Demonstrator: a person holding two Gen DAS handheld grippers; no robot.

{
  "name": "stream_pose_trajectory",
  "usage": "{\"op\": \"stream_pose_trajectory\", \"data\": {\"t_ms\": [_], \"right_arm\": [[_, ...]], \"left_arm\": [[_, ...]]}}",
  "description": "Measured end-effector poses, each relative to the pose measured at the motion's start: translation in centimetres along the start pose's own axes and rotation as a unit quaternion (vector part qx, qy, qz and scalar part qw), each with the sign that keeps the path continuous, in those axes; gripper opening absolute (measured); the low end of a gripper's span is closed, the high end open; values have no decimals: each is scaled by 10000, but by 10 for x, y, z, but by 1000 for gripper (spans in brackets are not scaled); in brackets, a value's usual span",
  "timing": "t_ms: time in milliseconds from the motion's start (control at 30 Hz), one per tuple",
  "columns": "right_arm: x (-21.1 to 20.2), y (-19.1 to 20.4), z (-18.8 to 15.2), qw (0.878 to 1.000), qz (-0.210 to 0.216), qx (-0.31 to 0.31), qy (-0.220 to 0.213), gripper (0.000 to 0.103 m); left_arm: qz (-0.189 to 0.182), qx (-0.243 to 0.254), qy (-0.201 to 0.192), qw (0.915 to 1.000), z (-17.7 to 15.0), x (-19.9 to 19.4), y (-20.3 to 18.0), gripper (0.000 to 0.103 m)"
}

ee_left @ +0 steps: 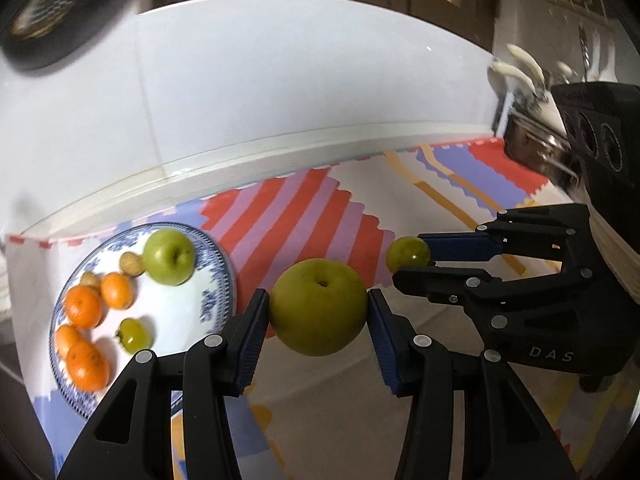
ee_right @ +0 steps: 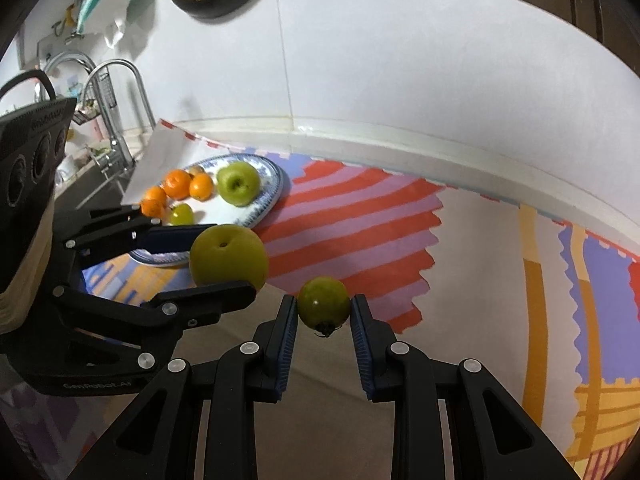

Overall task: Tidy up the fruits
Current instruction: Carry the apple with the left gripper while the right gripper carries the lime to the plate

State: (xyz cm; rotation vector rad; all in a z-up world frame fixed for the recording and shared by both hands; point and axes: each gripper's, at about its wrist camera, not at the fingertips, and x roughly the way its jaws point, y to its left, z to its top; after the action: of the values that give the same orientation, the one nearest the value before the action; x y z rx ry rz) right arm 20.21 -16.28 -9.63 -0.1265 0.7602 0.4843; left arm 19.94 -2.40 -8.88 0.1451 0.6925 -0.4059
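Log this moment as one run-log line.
left gripper: shut on large green fruit | right gripper: shut on small green fruit | plate: holds other fruit

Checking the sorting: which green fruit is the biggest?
The large green fruit clamped in the left hand-held gripper; it outsizes the plate's apple and the small one held right.

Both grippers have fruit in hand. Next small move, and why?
Probably carry the left gripper, shut on the large green fruit, over to the blue-patterned plate. The plate already holds oranges and a green apple, with bare space nearby. The right gripper can follow with the small green fruit.
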Motion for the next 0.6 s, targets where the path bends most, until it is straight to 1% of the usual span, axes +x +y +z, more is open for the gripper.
{"op": "stream_pose_trajectory", "data": {"t_ms": [333,600], "right_arm": [[-17,26,25,9987,212,-130,-450,28],[-14,52,52,9958,521,-219,-717,28]], "left_arm": [[416,-520,-344,9972,2,-39,24,49],[818,-927,-496,9911,3,-60,56,49]]}}
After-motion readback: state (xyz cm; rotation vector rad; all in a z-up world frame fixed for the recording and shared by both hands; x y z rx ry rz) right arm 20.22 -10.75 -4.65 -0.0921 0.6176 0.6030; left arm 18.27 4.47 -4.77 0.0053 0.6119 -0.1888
